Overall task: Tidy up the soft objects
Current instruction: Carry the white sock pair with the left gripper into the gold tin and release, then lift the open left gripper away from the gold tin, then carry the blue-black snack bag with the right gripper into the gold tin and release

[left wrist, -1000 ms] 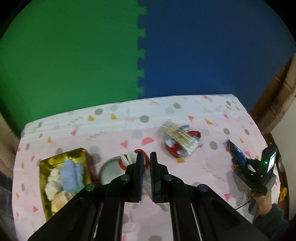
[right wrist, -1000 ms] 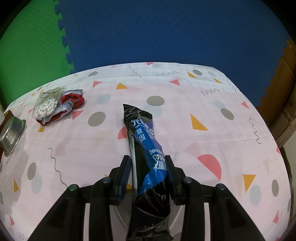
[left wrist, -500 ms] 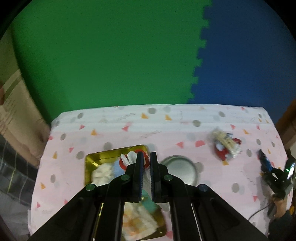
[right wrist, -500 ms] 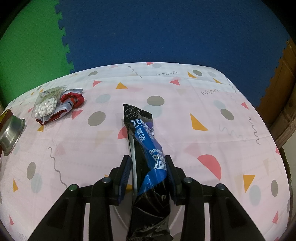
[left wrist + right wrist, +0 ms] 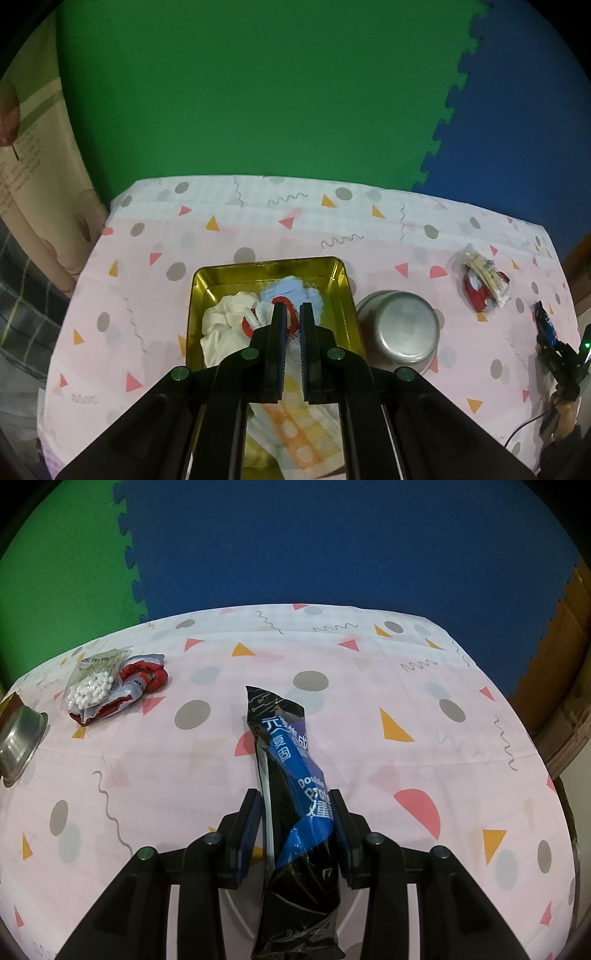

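My left gripper (image 5: pixel 291 314) is shut on a red and white soft cloth item (image 5: pixel 258 317) and holds it over the gold tray (image 5: pixel 343 280). The tray holds a white cloth (image 5: pixel 225 321), a light blue cloth (image 5: pixel 291 290) and a yellow checked cloth (image 5: pixel 295 432). My right gripper (image 5: pixel 295 808) is shut on a black and blue packet (image 5: pixel 291 775), held above the table at the right; it also shows in the left wrist view (image 5: pixel 546 332). A clear bag of white beads on a red pouch (image 5: pixel 110 686) lies on the table (image 5: pixel 480 288).
An upturned steel bowl (image 5: pixel 399 332) stands just right of the tray, also in the right wrist view (image 5: pixel 18 738). The table has a pink patterned cloth (image 5: pixel 406 701). Green and blue foam mats lie beyond. A cardboard box (image 5: pixel 561 701) stands at the right edge.
My left gripper has swung left with the red and white item, from over the bowl to over the gold tray, and come closer. The right gripper has stayed still.
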Demonstrator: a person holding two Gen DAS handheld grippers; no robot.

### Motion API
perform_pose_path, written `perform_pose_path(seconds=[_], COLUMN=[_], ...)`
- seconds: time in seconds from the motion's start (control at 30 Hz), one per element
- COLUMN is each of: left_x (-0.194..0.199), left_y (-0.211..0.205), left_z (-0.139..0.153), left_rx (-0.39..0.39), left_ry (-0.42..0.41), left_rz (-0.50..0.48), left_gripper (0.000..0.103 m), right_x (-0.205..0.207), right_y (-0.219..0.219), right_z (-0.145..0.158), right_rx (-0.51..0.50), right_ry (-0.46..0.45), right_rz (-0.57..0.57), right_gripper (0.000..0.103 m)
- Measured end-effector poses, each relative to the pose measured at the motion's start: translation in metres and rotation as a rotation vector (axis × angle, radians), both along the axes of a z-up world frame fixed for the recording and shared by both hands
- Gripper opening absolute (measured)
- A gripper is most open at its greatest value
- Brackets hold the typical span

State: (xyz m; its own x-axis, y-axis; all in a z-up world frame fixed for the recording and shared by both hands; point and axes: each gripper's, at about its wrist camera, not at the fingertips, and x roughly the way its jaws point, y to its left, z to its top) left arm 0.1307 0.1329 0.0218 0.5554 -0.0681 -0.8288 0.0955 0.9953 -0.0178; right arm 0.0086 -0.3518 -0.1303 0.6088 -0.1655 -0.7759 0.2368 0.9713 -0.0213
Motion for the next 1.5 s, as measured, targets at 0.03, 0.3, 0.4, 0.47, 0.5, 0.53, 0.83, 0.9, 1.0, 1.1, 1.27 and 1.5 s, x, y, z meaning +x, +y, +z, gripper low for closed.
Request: perform_pose_path(seconds=[0.03,0.3,0.4,0.47,0.5,0.53,0.83,0.9,1.0,1.1,1.27,1.5], left_x=[0.002,0.009,0.008,0.006,0.005,0.004,-0.031,-0.045,-0.063,-0.079,-0.097,-0.112], left_y=[0.003,0.024,0.032,0.036,0.038,0.04,0.046,0.046,0.048,0.047,0.048,0.055], left_z=[-0.004,-0.036,-0.042,-0.043,-0.043,-0.042,-0.024,-0.019,-0.017,-0.021,-0.033,-0.048], left_rx=[-0.008,0.019,0.012,-0.011,-0.027,-0.042,-0.03,-0.014,0.002,0.036,0.062,0.081], left_ry=[0.001,0.048,0.063,0.062,0.061,0.064,-0.037,-0.07,-0.099,-0.116,-0.118,-0.12], left_rz=[0.004,0.059,0.073,0.079,0.08,0.084,0.169,0.195,0.226,0.256,0.299,0.356], left_gripper=[0.005,0.007,0.008,0.01,0.015,0.019,0.041,0.046,0.061,0.062,0.068,0.074], right_x=[0.0,0.0,0.0,0.0,0.0,0.0,0.0,0.0,-0.001,-0.001,-0.004,-0.016], right_y=[0.0,0.0,0.0,0.0,0.0,0.0,-0.001,-0.001,-0.001,0.0,0.002,0.016], right_z=[0.0,0.0,0.0,0.0,0.0,0.0,-0.001,-0.001,0.0,0.0,0.001,0.004], right_rx=[-0.001,-0.005,-0.005,-0.003,-0.004,-0.005,-0.004,-0.004,-0.003,-0.006,-0.005,0.025], right_ry=[0.0,0.001,0.001,0.001,0.001,0.001,0.001,0.0,-0.001,-0.002,-0.001,0.007], right_rz=[0.0,0.003,0.003,0.003,0.002,0.003,0.002,0.002,0.002,0.002,-0.01,-0.014], right_gripper=[0.038,0.038,0.038,0.038,0.038,0.038,0.038,0.038,0.038,0.038,0.034,0.031])
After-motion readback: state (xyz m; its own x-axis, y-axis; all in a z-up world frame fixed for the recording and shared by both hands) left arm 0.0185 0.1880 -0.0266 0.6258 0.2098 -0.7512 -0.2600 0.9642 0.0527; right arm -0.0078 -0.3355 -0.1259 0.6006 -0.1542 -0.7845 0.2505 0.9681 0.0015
